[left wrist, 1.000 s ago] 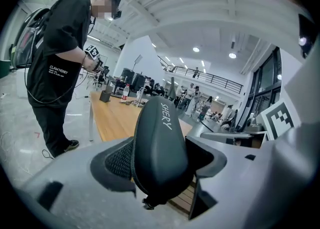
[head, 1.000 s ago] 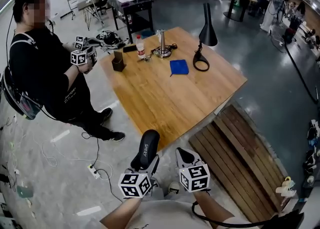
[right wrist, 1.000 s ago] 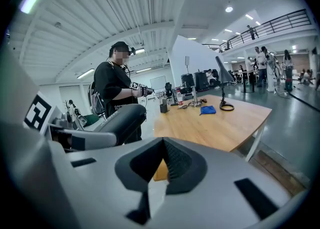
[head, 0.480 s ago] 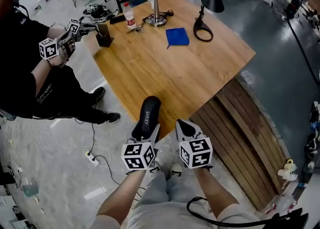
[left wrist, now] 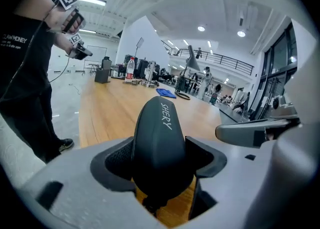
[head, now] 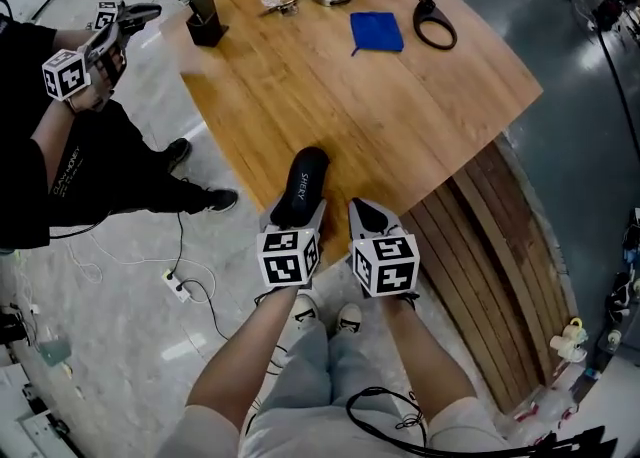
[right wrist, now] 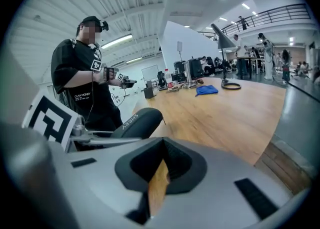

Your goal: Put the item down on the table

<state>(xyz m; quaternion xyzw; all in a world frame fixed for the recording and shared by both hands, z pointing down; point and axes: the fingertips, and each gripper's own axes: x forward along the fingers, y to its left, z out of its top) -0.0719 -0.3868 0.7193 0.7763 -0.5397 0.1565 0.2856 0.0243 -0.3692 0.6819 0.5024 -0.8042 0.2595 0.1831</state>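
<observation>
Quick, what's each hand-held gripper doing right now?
Left hand-held gripper: closed on the black case.
Right hand-held gripper: closed, nothing between its jaws.

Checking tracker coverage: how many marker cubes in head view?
4: one cube on the left gripper, one on the right gripper, two upper left, held by the other person. More may be hidden.
</observation>
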